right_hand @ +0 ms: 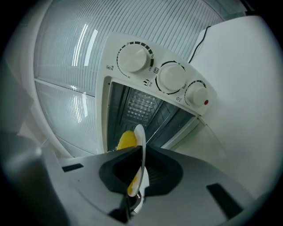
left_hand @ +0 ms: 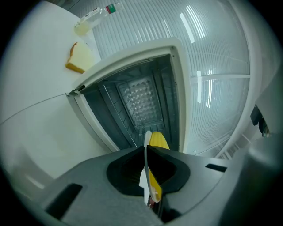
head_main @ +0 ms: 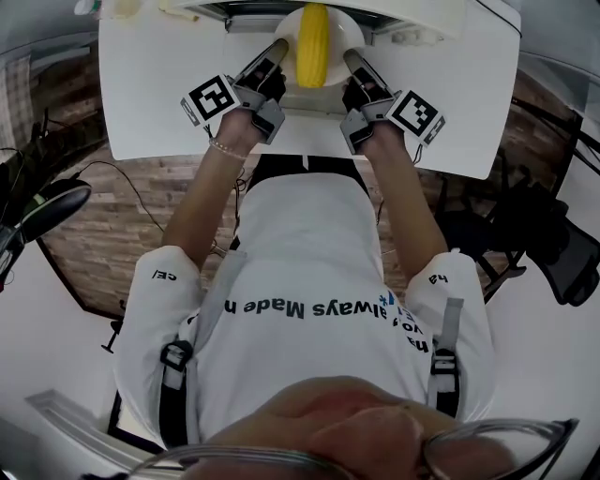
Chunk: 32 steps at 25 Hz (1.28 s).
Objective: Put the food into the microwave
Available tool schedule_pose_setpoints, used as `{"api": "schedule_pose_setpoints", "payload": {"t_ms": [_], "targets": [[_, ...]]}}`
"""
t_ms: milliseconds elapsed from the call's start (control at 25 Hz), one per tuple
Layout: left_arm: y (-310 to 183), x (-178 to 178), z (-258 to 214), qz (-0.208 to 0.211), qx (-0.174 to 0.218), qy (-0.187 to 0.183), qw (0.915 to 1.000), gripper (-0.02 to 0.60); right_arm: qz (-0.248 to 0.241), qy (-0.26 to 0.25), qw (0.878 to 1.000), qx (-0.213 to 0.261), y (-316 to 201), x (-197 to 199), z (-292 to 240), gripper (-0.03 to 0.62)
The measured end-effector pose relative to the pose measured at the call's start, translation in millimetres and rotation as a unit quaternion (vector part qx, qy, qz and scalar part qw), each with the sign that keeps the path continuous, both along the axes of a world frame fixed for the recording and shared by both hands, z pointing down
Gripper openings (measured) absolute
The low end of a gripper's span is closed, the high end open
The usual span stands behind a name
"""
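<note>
We count two grippers, left and right, each clamped shut on an opposite rim of one white plate. The plate carries one yellow corn cob and sits at the open mouth of one microwave, which has three knobs. One bread slice and one bottle lie on the white table. Beneath the table is a brown plank floor.

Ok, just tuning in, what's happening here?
A person holds a white plate carrying a corn cob by opposite rims. The left claw and the right claw are both shut on it. The plate is at the mouth of the open microwave and does not look set down inside yet.
</note>
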<state>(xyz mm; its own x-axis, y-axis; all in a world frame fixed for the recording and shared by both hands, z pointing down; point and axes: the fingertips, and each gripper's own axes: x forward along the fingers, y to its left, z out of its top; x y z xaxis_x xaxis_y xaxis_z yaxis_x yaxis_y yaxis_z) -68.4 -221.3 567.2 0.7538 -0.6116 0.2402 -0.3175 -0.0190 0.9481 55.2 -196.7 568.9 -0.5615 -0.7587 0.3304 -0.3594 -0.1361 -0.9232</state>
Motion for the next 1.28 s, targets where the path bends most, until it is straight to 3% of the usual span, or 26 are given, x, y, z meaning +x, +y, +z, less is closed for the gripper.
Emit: {"api": "schedule_pose_setpoints", "payload": {"t_ms": [1280], "targets": [[-31,7,40,-0.012,-0.015,-0.01,0.9998,0.018,0.029,-0.005,0.999,-0.018,-26,6,42,0.023]]}}
